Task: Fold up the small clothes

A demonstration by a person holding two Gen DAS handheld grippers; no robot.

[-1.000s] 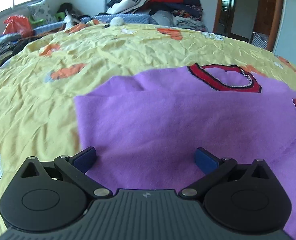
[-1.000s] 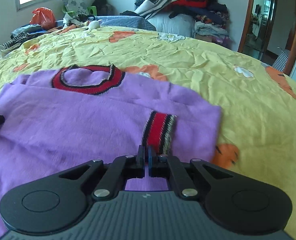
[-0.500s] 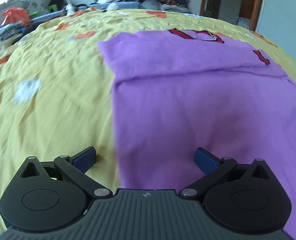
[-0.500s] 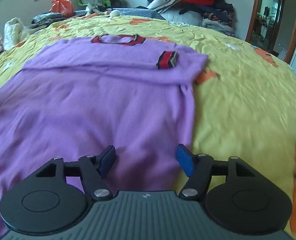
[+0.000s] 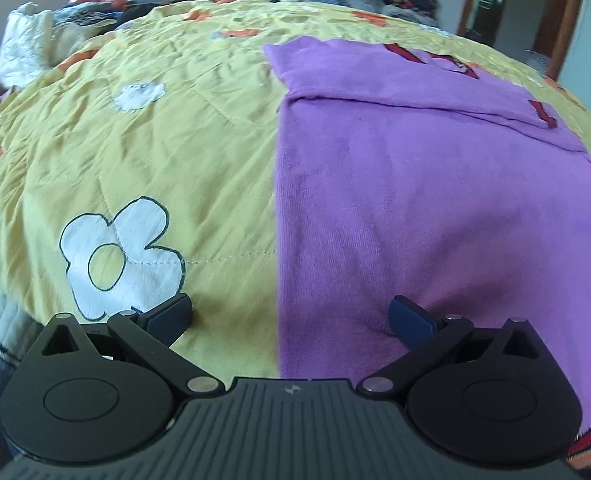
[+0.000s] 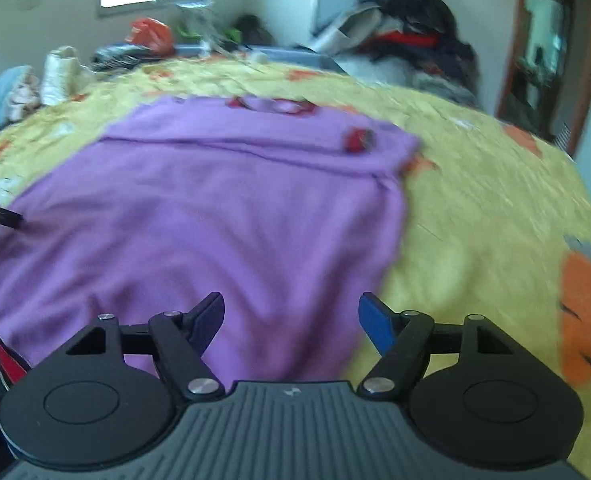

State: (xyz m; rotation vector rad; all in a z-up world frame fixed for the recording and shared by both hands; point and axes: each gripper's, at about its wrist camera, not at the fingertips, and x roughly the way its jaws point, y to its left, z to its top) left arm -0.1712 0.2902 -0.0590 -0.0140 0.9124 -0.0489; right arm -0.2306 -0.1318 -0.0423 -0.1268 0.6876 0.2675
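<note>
Purple knit sweater with red-and-black trim [image 5: 435, 200] lies flat on the yellow quilted bed cover with white and orange flower patches [image 5: 155, 152]. Sleeves are folded across the chest, with one red cuff [image 6: 357, 141] lying on top near the far right corner. Long axis runs from hem (near, at 6 o'clock) to red collar [image 6: 273, 106] (far, at 12 o'clock) in both wrist views.

Left gripper [image 5: 291, 316]: spread wide, holding nothing. It straddles the sweater's left side edge near the hem; the right finger [image 5: 409, 318] is over purple knit, the left one over bare cover. That edge runs straight away toward 12 o'clock.

Right gripper [image 6: 291, 320]: spread wide, holding nothing. It sits low over the hem's right portion; the sweater's right edge passes between its fingers, bending toward 1 o'clock. View is motion-blurred, so contact with the cloth cannot be told.

Judgement: each gripper is nearest its own hem corner, both corners at roughly 6 o'clock. Next fold likely carries hem toward collar, along the long axis. Risk: pinching the bed cover along with the knit.
</note>
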